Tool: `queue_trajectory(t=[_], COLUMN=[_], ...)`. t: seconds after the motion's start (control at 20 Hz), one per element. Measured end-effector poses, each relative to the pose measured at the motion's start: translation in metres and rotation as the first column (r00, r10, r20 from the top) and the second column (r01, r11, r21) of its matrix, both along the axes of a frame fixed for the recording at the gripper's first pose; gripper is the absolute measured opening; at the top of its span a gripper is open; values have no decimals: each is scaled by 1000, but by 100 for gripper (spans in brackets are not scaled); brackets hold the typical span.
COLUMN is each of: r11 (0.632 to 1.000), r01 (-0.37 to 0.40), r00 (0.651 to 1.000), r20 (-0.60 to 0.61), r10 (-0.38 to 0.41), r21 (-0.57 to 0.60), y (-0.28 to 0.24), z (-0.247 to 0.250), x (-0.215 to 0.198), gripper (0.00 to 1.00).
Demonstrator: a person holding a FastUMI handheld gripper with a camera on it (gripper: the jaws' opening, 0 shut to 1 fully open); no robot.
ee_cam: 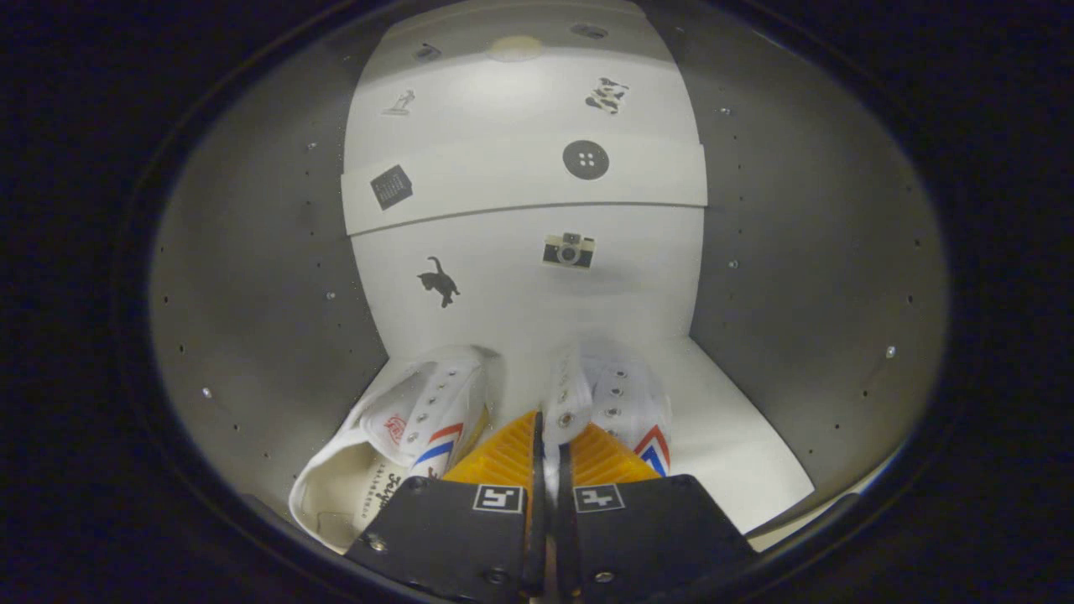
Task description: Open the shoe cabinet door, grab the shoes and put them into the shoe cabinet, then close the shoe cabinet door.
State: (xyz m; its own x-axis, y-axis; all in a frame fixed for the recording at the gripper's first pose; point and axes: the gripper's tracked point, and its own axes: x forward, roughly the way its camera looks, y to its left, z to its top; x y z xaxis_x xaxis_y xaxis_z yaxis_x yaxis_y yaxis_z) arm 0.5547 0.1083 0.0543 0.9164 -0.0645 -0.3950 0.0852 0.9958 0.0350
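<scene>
- Inside the shoe cabinet [252, 277], on its white floor: two white shoes side by side, toes pointing toward the back wall [520, 302].
- Left shoe [411, 436]: lying just ahead and left of the claw [550, 440], opening turned toward the camera, red and blue stripes on its side, touching or nearly touching the left finger.
- Right shoe [608, 403]: directly ahead of the claw, red and blue stripes on its outer side.
- Claw state: nearly closed, only a narrow gap between the fingers; eyelet edge of the right shoe pinched in that gap, both fingers pressing on it.
- Back wall: white, stepped by a horizontal ledge [524, 197] partway up; small stickers on it, including a cat [440, 282], a camera [569, 250], a button [586, 159] and a dark square [391, 186].
- Side walls: grey, dotted with rows of small holes, one on either side of the shoes.
</scene>
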Motion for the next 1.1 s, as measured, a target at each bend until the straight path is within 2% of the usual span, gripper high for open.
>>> queue_trajectory(t=[0.1,0.2,0.3,0.45,0.5,0.65,0.8,0.95,1.1], r11=[1000,999,1000,1000,999,1000,999,1000,999], r01=[-5,-34,-21,-14,-15,-8,-26,-24,-53], r00=[1000,999,999,998,997,992,987,983,973], r20=[-2,14,47,68,73,124,157,182,225], r10=[5,34,21,12,12,6,23,24,53], r21=[3,14,-9,28,36,23,18,1,-4], y=[1,8,6,9,10,6,11,13,24], z=[2,6,16,22,24,40,54,66,82], x=[-1,-5,-13,-27,-35,-55,-81,-111,-157], gripper=[12,35,58,66,77,77,98,97,97])
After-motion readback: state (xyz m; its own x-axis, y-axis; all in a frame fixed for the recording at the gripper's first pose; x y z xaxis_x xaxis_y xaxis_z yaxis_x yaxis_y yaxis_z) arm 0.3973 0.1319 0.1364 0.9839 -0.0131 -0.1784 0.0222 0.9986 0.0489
